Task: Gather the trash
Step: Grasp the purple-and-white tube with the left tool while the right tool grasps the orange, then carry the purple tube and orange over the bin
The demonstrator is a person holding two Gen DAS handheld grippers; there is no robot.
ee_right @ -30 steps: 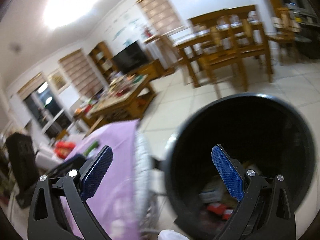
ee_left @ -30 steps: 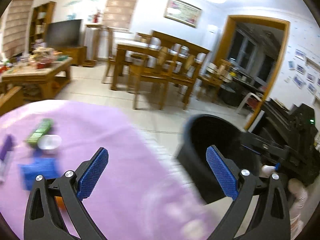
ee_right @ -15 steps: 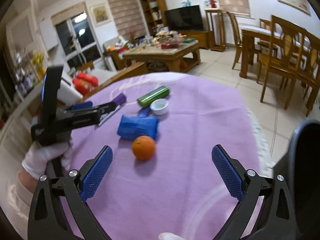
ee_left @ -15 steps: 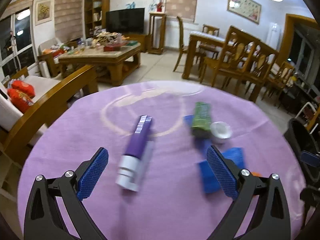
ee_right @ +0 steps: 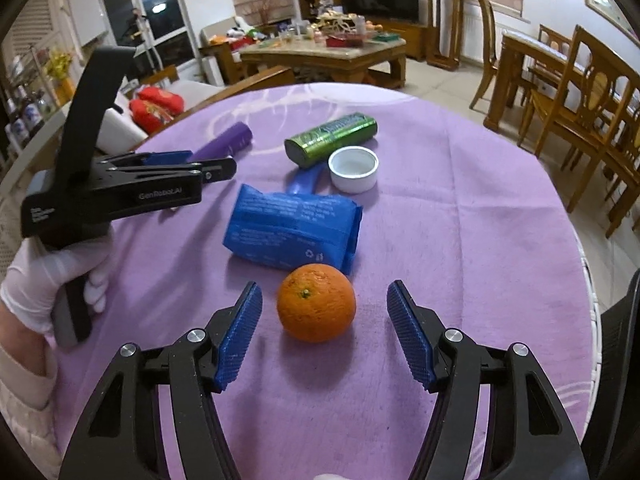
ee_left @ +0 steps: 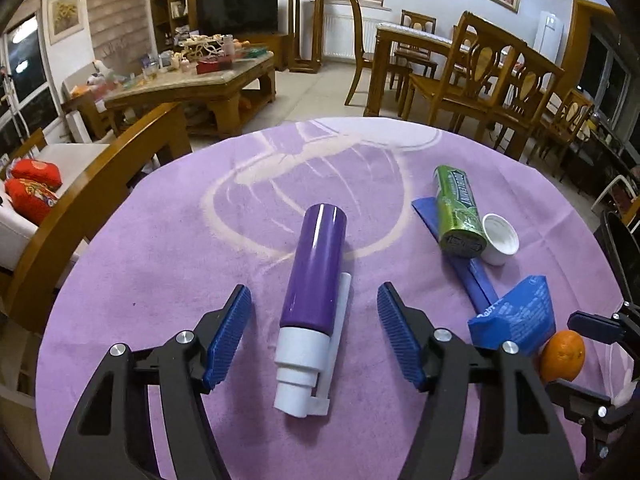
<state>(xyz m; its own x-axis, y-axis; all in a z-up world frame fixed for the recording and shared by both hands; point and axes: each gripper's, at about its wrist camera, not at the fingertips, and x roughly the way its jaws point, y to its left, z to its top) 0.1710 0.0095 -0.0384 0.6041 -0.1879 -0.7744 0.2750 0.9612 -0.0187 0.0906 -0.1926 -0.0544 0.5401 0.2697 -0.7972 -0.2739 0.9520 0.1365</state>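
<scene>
Both grippers had narrowed since half a second earlier but gripped nothing: the left gripper (ee_left: 314,336) straddled the purple tube (ee_left: 316,276), the right gripper (ee_right: 324,332) straddled the orange (ee_right: 316,302) beside it.

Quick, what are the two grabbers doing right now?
Left gripper: open, either side of the purple tube, holding nothing.
Right gripper: open, around the orange, holding nothing.
</scene>
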